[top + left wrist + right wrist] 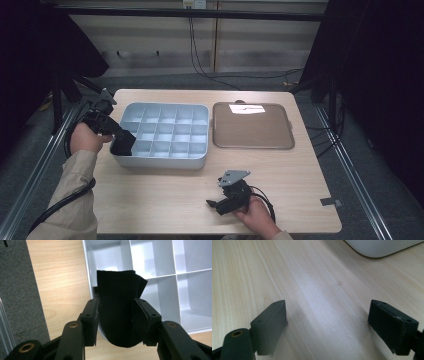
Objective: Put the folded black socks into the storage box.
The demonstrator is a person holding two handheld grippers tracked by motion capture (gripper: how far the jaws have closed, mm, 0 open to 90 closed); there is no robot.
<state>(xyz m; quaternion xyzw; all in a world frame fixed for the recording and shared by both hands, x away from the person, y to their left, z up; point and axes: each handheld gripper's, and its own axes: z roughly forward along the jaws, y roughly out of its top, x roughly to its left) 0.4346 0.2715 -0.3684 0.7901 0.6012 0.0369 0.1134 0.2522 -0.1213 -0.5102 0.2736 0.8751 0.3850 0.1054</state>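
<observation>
Black cloth (117,312), soft and folded, sits pinched between the jaws of the left gripper (115,315). In the left gripper view the jaws press on both sides of it, and its upper edge stands above them against the white tray (160,262). Its lower end bulges out below the jaws, over the tray's rim and the table (62,277).

In the high view the left gripper (117,137) reaches in from the table's left edge, held by the left hand (85,137). The cloth (122,143) hangs at the tray's near left corner, over the compartment there. Whether it touches the compartment floor I cannot tell. The tray (200,162) is a pale grid of small open compartments, lying left of centre on the wooden table (165,200).

Just beside the tray, to its right, lies a flat brown lid (252,132) with rounded corners. A white patch (246,108) shows near its far edge.

The right gripper (216,205) rests low at the near edge of the table, well apart from the tray, held by the right hand (255,215). In the right gripper view its jaws are spread wide with nothing between them, over bare wood (324,310). The rounded corner of the tray (382,246) shows at the top of that view.
</observation>
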